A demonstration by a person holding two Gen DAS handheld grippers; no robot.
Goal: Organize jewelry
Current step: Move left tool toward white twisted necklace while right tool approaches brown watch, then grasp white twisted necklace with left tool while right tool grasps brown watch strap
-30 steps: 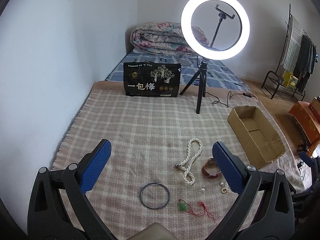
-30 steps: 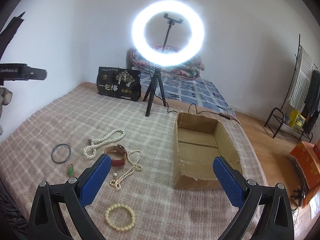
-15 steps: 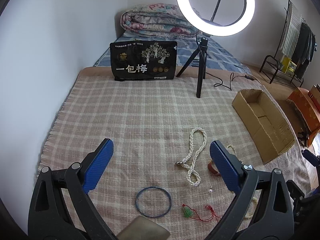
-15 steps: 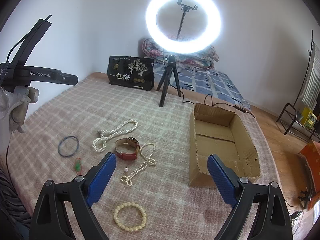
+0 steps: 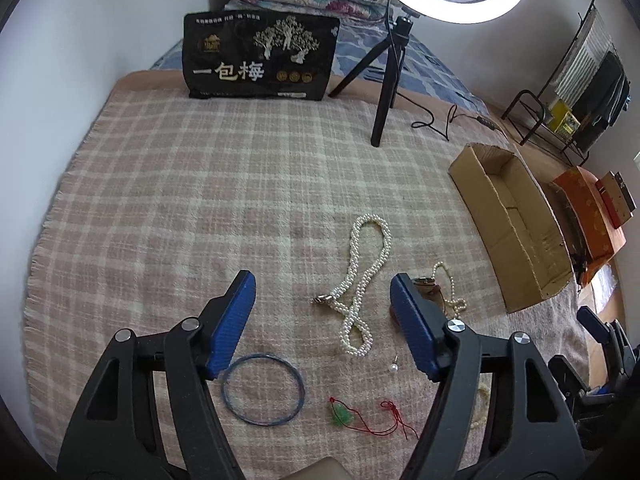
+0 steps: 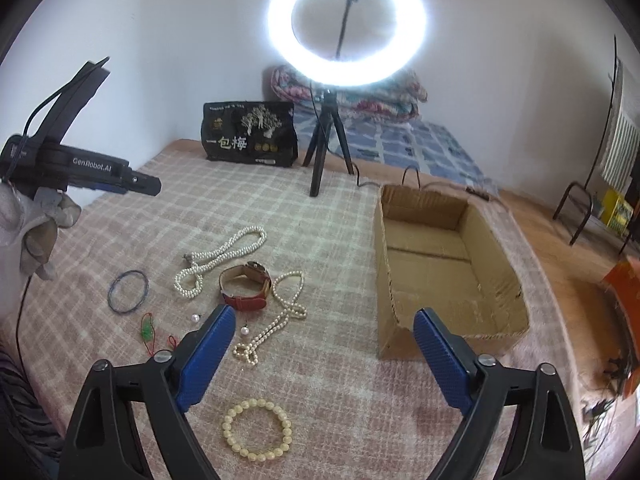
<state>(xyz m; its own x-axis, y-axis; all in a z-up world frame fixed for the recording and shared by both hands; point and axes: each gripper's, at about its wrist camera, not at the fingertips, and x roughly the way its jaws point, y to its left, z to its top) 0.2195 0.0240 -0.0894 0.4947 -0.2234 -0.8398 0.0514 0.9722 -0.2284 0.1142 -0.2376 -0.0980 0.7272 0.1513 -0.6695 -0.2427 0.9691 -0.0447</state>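
Open brown cardboard box point(image 6: 448, 264) sits upright on the plaid blanket, nothing visible inside. Left of it, well apart, lie: a twisted multi-strand white pearl necklace point(image 6: 218, 260), looped; a red leather-strap watch point(image 6: 246, 286) on its side; a thin single-strand pearl necklace point(image 6: 276, 322) just beside the watch; a dark blue thin bangle point(image 6: 128, 297), flat; a green pendant on red cord point(image 6: 147, 332); two loose pearl studs point(image 6: 195, 318); a cream round-bead bracelet point(image 6: 257, 429), nearest.

Left gripper point(image 5: 323, 304) has dropped and pushed forward over the blanket point(image 5: 200, 184); its jaws, still open, now frame the thick pearl necklace point(image 5: 362, 280), with the blue bangle point(image 5: 263, 389) just under the left pad. Right gripper point(image 6: 324, 344) moved closer to the jewelry, jaws narrowed slightly, still open. No item displaced.
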